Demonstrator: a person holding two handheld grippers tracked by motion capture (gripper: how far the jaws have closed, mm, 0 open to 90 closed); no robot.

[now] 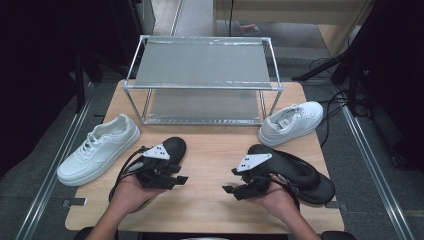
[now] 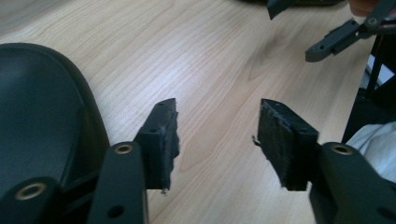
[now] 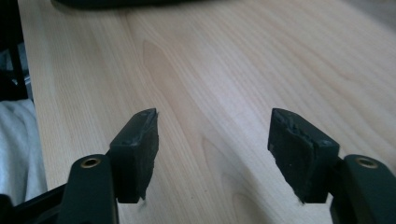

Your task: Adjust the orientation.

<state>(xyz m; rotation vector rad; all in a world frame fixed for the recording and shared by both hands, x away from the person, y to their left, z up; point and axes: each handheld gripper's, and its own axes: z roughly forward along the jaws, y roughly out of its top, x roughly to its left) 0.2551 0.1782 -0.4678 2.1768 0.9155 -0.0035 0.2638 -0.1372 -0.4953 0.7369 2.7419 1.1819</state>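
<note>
Both tools, L [image 1: 181, 179] & R [image 1: 229, 181], open & empty betw. black shoes [image 1: 172, 147]; no legible text.

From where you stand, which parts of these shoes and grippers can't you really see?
- Left black shoe, high view: its heel end is covered by the left gripper and the hand.
- Right black shoe, high view: its near side is covered by the right gripper.
- Left white shoe, high view: any lettering is too small to read.
- Rack: its bottom shelf is partly hidden by the top shelf.

A metal shoe rack [image 1: 202, 65] stood at the counter's [image 1: 210, 155] far edge, with white sneakers [image 1: 100, 148] [image 1: 291, 122] near either end.
</note>
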